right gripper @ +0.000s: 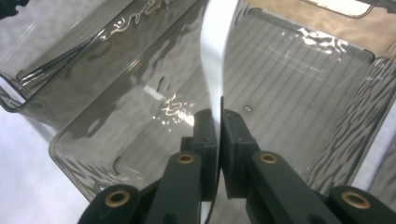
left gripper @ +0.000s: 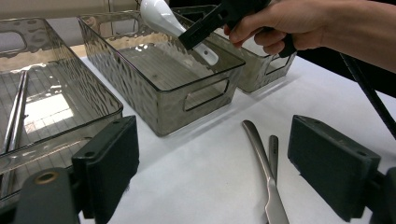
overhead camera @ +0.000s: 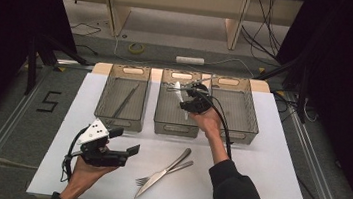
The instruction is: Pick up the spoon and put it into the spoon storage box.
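My right gripper (overhead camera: 187, 100) (right gripper: 219, 126) is shut on a white ceramic spoon (overhead camera: 179, 94) (left gripper: 166, 23) (right gripper: 215, 56), held above the middle smoked-plastic bin (overhead camera: 161, 109) (left gripper: 159, 88) (right gripper: 289, 74), which is empty inside. My left gripper (overhead camera: 127, 141) (left gripper: 215, 163) is open with nothing between its jaws, low over the white table at the front left. A metal knife (overhead camera: 162, 173) (left gripper: 266, 172) and a fork (overhead camera: 166, 173) (left gripper: 273, 154) lie crossed on the table in front of the bins.
Three bins stand in a row across the back of the white table (overhead camera: 266, 175). The left bin (overhead camera: 141, 103) (left gripper: 70, 121) holds metal chopsticks (overhead camera: 124, 102) (left gripper: 16, 112). The right bin (overhead camera: 253, 118) (left gripper: 261, 70) stands beside the middle one. Cables trail on the floor behind.
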`<action>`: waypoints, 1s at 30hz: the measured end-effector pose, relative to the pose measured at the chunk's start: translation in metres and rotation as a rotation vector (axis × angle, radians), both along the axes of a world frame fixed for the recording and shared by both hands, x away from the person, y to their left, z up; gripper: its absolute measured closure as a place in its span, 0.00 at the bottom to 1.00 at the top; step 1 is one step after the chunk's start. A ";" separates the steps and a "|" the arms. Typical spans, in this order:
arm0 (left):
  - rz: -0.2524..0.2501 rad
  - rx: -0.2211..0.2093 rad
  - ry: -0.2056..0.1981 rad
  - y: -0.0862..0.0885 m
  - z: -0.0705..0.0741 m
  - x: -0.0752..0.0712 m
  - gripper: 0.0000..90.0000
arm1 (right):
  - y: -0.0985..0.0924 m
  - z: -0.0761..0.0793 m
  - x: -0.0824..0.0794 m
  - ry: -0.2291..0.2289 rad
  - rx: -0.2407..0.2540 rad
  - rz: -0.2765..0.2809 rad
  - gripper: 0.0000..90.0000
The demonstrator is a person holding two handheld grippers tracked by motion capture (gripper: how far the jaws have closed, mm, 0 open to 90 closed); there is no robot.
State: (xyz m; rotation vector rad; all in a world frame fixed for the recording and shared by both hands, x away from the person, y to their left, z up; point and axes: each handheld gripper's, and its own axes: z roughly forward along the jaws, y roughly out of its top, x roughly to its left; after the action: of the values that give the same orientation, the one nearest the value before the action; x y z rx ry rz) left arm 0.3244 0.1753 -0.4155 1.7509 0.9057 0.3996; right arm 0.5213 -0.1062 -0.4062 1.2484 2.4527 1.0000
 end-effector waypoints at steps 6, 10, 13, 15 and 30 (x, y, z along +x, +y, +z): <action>0.000 0.001 0.000 0.000 0.000 0.000 0.18 | 0.005 -0.005 0.001 0.010 -0.017 0.003 0.96; 0.000 0.000 0.000 0.000 0.000 0.000 0.18 | 0.006 -0.008 0.001 0.017 -0.026 0.000 0.95; -0.001 -0.001 0.001 0.000 0.000 0.000 0.18 | 0.006 -0.010 0.002 0.026 -0.031 -0.005 0.95; -0.001 -0.001 0.001 0.000 0.000 0.000 0.18 | 0.006 -0.012 0.002 0.033 -0.035 -0.008 0.95; 0.001 -0.001 0.000 0.000 0.000 0.000 0.18 | 0.001 0.001 -0.005 -0.001 0.000 0.000 0.67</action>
State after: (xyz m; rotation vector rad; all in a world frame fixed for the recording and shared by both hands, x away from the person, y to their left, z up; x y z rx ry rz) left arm 0.3248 0.1755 -0.4155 1.7495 0.9071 0.4000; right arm 0.5162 -0.1047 -0.4055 1.2482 2.4518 0.9998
